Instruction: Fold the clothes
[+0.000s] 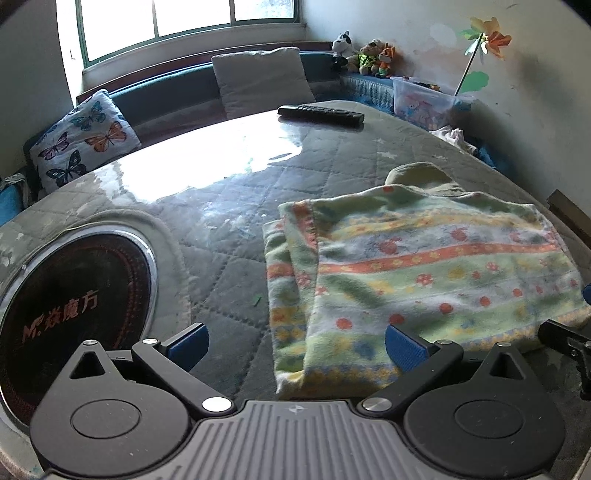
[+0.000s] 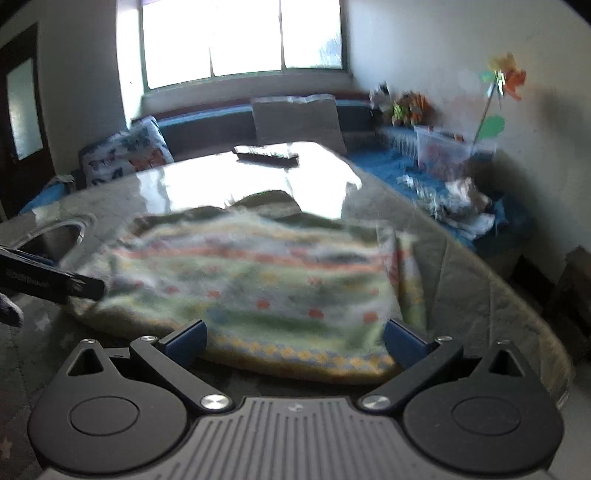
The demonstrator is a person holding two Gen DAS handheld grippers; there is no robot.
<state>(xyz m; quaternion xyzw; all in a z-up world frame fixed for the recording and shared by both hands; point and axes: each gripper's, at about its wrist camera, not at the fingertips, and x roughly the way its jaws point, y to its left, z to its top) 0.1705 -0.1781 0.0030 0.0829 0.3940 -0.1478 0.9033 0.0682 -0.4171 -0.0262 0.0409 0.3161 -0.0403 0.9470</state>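
Fleece garment (image 1: pixel 424 273) lies part-folded on bench (image 1: pixel 229 206); soft, light, limp, likely bunches; pinch near hem corners; left claw (image 1: pixel 295 345) and right claw (image 2: pixel 295 341) both apart, empty.

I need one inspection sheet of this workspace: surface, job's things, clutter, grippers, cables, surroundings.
Surface: quilted table cover, glossy with glare; round cooktop set in.
Job's things: patterned garment, sides folded in, flat on the table.
Clutter: remote control at the far edge.
Grippers: left gripper open, empty; right gripper open, empty, at the garment's hem.
Cables: nothing seen.
Surroundings: window, butterfly cushion, plush toys, pinwheel.
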